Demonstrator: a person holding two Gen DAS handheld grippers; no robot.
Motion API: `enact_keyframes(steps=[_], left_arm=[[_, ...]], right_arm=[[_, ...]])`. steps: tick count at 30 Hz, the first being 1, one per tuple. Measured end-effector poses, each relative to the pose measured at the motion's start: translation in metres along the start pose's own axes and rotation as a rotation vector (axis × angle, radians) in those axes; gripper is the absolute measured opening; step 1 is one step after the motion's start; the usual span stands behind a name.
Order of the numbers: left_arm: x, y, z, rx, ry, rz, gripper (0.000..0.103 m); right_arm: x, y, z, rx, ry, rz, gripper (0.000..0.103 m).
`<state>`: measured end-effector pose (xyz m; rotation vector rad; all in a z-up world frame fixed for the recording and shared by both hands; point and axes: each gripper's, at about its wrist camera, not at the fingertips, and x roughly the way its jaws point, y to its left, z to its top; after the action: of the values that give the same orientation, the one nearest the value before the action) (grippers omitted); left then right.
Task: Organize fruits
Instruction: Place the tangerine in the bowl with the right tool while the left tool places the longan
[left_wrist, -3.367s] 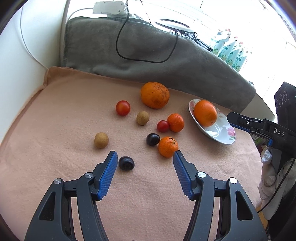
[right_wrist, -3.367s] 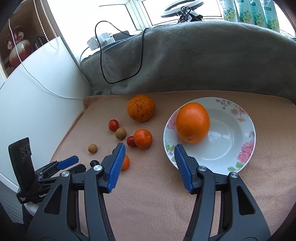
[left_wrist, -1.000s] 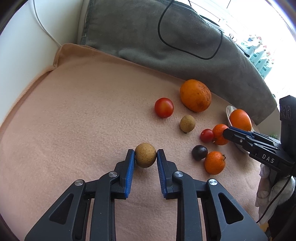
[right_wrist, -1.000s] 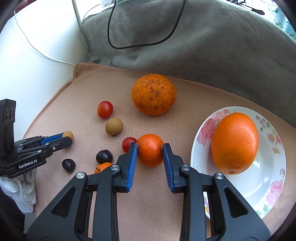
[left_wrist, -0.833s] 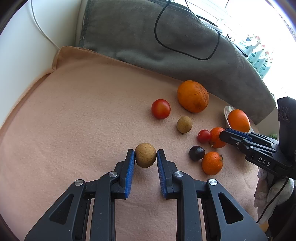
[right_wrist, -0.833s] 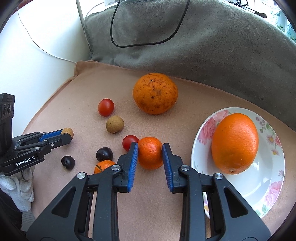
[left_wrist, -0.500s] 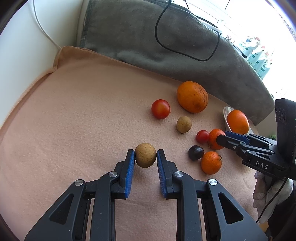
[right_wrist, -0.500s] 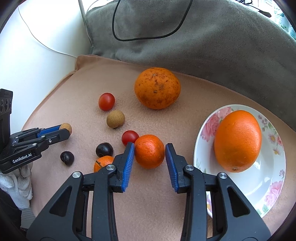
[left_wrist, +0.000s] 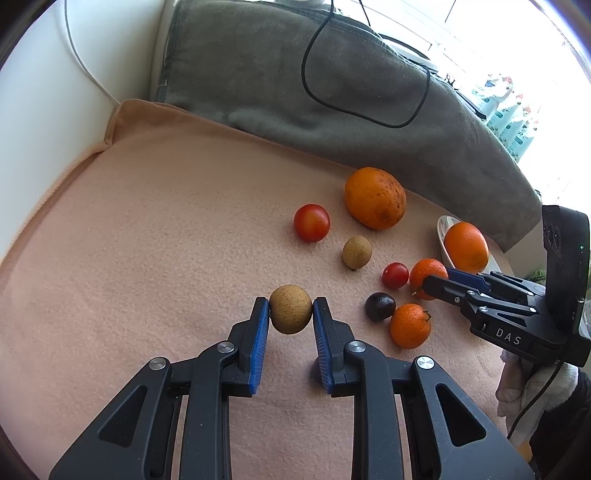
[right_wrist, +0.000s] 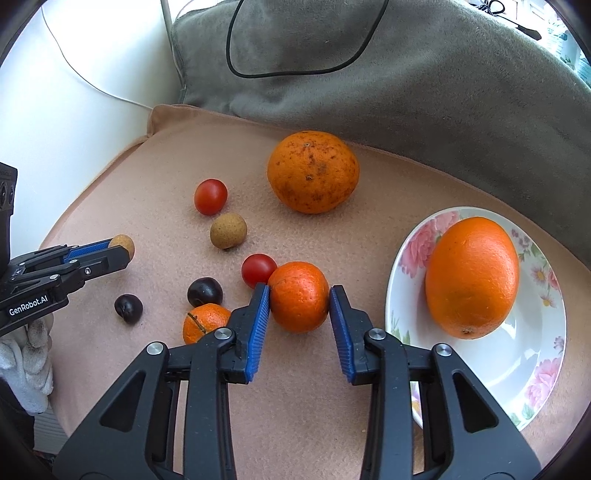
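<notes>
My left gripper (left_wrist: 290, 314) is shut on a tan longan (left_wrist: 290, 308) and holds it just above the peach cloth; it also shows in the right wrist view (right_wrist: 123, 246). My right gripper (right_wrist: 299, 297) is open around a small mandarin (right_wrist: 299, 295) that rests on the cloth, with a thin gap at the right pad. A flowered plate (right_wrist: 532, 373) at the right holds a large orange (right_wrist: 472, 275). On the cloth lie a big speckled orange (right_wrist: 313, 171), two red tomatoes (right_wrist: 210, 196) (right_wrist: 258, 269), a second longan (right_wrist: 228, 230), two dark plums (right_wrist: 205, 291) (right_wrist: 128, 308) and another mandarin (right_wrist: 205, 325).
A grey blanket (right_wrist: 369, 55) with a black cable (right_wrist: 295, 70) is bunched along the back of the peach cloth (left_wrist: 147, 240). A white wall (right_wrist: 74, 92) stands at the left. Bottles (left_wrist: 509, 110) stand by the window at the far right.
My right gripper let go of the small mandarin and its jaws opened slightly around it. My left gripper keeps hold of the longan and has lifted and drifted a little.
</notes>
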<state>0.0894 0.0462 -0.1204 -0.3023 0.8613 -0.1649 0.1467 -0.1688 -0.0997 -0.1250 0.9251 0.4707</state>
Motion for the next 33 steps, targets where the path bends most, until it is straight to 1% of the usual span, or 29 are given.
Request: enact_keyframes(steps=[4,11,15,19,27,33], left_arm=[[-0.006,-0.008,0.002,0.011,-0.014,-0.015,0.023],[-0.014,-0.031,0.004,0.041,-0.032,-0.059,0.023],[-0.014,-0.050,0.006,0.069,-0.034,-0.090,0.023],[-0.010,-0.069,0.008,0.097,-0.029,-0.122,0.023],[0.001,-0.111,0.008,0.159,-0.007,-0.182,0.023],[0.008,-0.142,0.005,0.204,0.008,-0.212,0.023]], right_arm=[[-0.019,-0.006,-0.005,0.035,-0.039,0.017,0.035],[-0.054,-0.027,-0.020,0.100,-0.096,0.012,0.035],[-0.070,-0.044,-0.028,0.149,-0.119,-0.005,0.035],[-0.086,-0.061,-0.038,0.184,-0.139,-0.040,0.035],[-0.101,-0.099,-0.051,0.254,-0.150,-0.089,0.035],[-0.105,-0.116,-0.058,0.280,-0.154,-0.111,0.035]])
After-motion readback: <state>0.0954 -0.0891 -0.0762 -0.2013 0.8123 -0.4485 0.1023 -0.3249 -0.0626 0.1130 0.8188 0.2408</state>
